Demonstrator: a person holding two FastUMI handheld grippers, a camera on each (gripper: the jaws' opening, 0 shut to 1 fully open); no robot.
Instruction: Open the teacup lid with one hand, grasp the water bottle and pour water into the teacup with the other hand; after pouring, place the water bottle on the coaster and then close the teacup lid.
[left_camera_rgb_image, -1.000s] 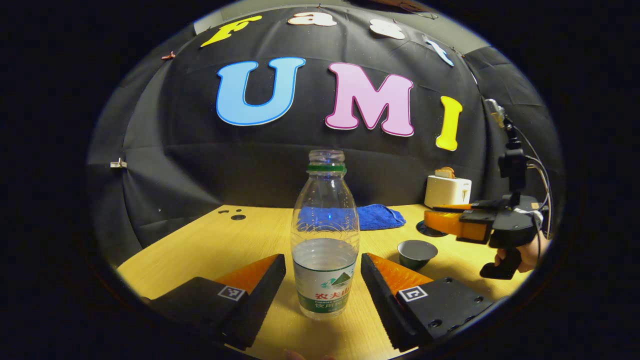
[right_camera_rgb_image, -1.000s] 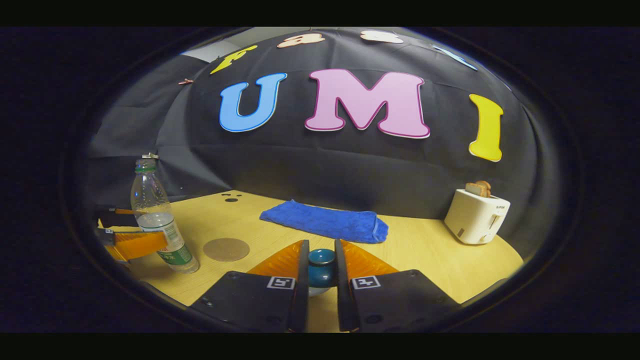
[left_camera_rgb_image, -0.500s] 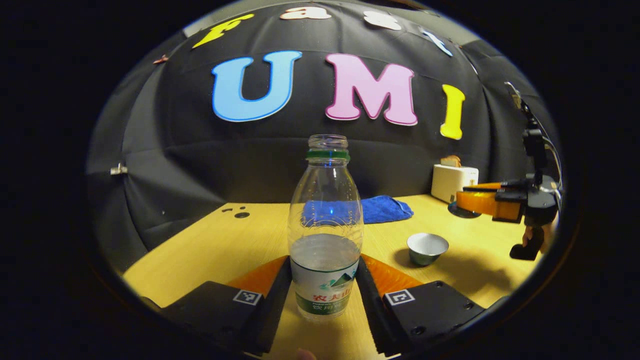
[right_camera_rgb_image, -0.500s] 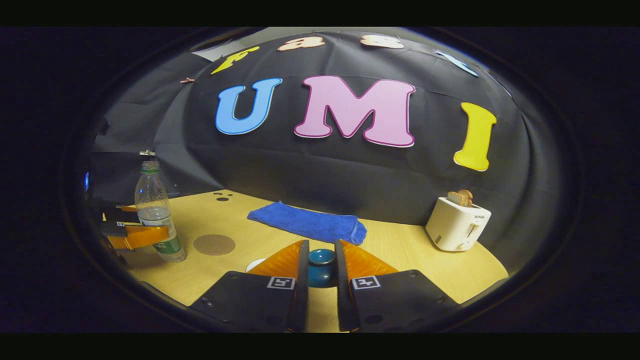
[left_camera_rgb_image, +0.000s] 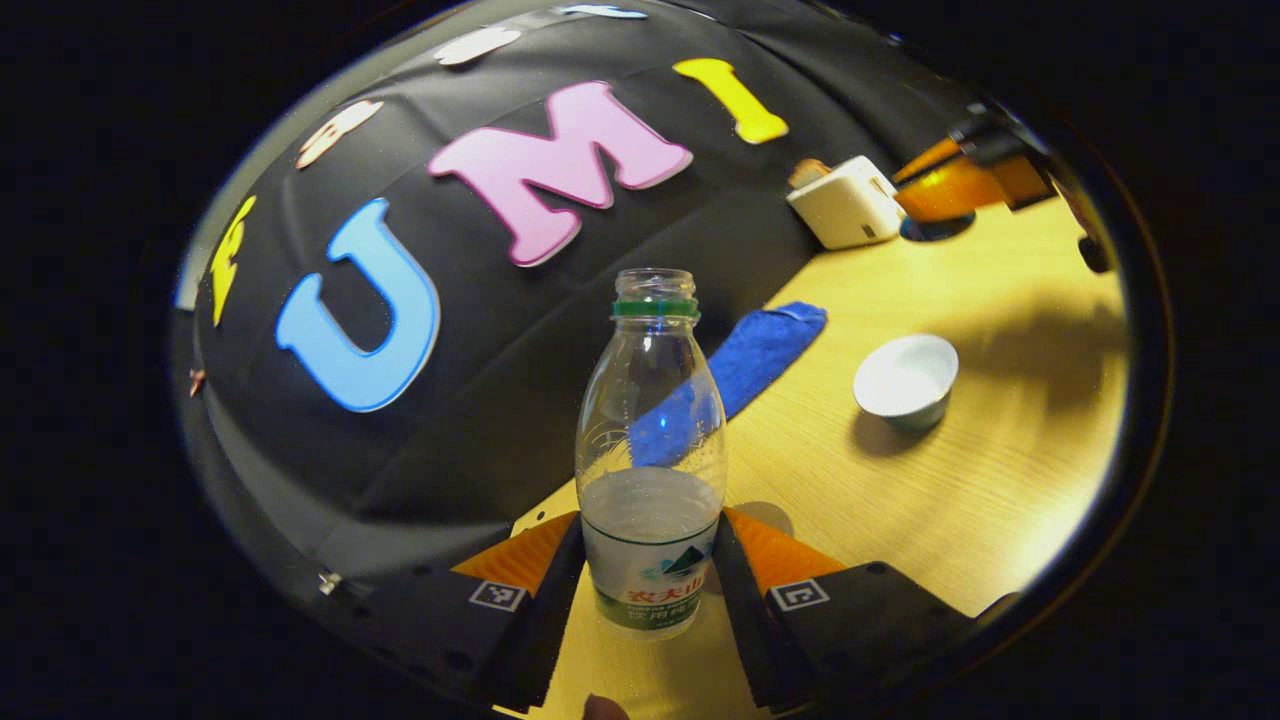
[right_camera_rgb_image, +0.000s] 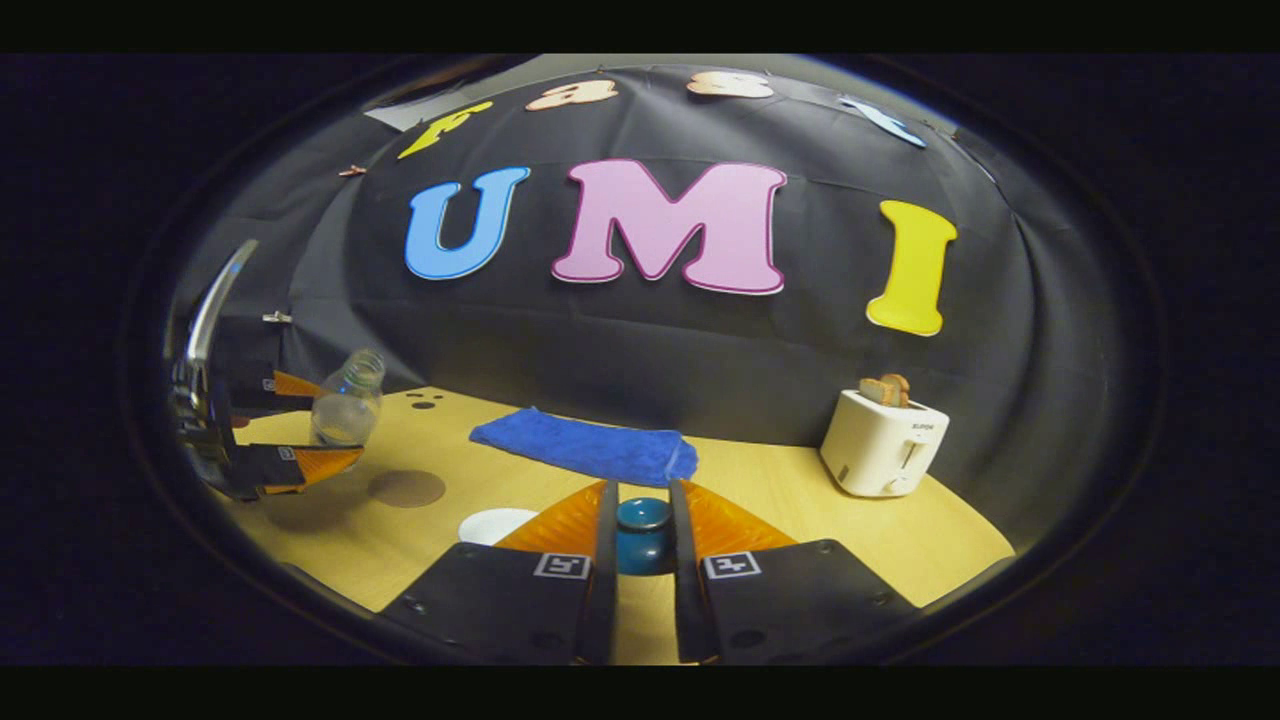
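Worked over a pale wooden table (left_camera_rgb_image: 1000, 480) inside a booth hung with black cloth, with a blue towel (right_camera_rgb_image: 585, 450) and a white toaster (right_camera_rgb_image: 882, 443) at the back. Had the left gripper (left_camera_rgb_image: 648, 528) clenched on the water bottle (left_camera_rgb_image: 652, 440), both fingers pressed against its labelled lower body, neck uncapped and water sitting roughly at label height. Showed the bottle, in the right gripper view, leaning over and seemingly clear of the table, near the round coaster (right_camera_rgb_image: 405, 488). Left the teacup (left_camera_rgb_image: 905, 380) open and apparently empty, well apart from the bottle's mouth. Had the right gripper (right_camera_rgb_image: 641, 500) clamped on the knob of the teacup lid (right_camera_rgb_image: 642, 530), held off to the side of the cup. Judged the step as carrying the bottle across to pour – not yet over the cup. Needed to bring the mouth right above the cup before tipping further, since a small, shallow cup forgives little. Called for a slow roll of the wrist and a thin stream – a gulp from a wide neck could splash over the rim. Ought to have held the squeeze steady, because a thin plastic wall gives and a low grip lets the top swing.
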